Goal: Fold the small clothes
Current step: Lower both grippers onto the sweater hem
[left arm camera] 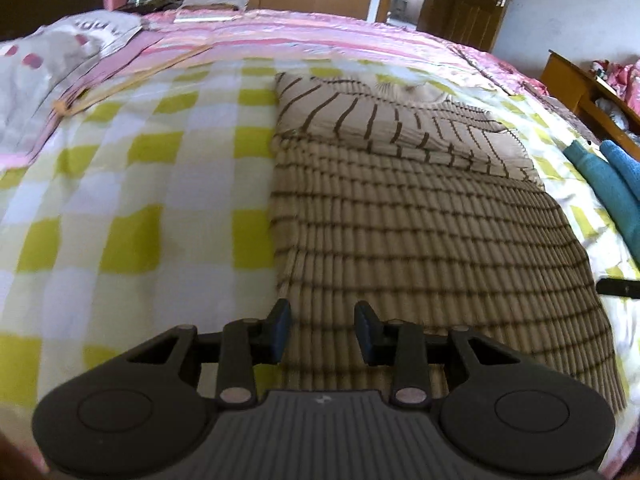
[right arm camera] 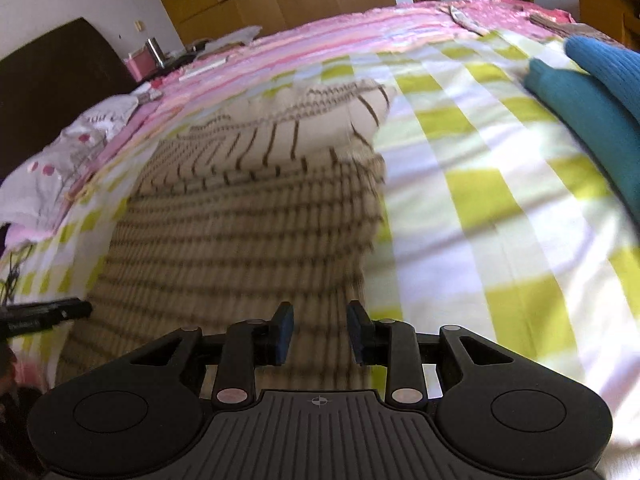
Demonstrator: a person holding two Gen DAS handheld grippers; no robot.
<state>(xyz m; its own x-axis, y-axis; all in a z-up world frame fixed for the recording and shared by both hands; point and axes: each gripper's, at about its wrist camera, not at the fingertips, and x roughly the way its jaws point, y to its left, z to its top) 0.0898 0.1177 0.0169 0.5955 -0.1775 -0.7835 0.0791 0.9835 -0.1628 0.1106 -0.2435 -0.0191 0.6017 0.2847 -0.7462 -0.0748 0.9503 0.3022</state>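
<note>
Left tool [left arm camera: 322, 330]: fingers apart, nothing between them, over the near left edge of the striped sweater [left arm camera: 420, 240]. Right tool [right arm camera: 320, 332]: fingers apart, empty, over the sweater's near right part. Sweater lies flat on the checked sheet [left arm camera: 140, 200] of the bed, far end folded over toward the near side. Blue garment [right arm camera: 592, 112] lies to its right, apart. Pillow [left arm camera: 48, 64] at far left.

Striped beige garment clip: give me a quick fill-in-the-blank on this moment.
1. The striped beige garment lies on a yellow-and-white ____ sheet.
2. Both the left tongs and the right tongs are ____, holding nothing.
3. The folded clothes beside the garment are ____ in colour.

Missing words: checked; open; blue
</note>
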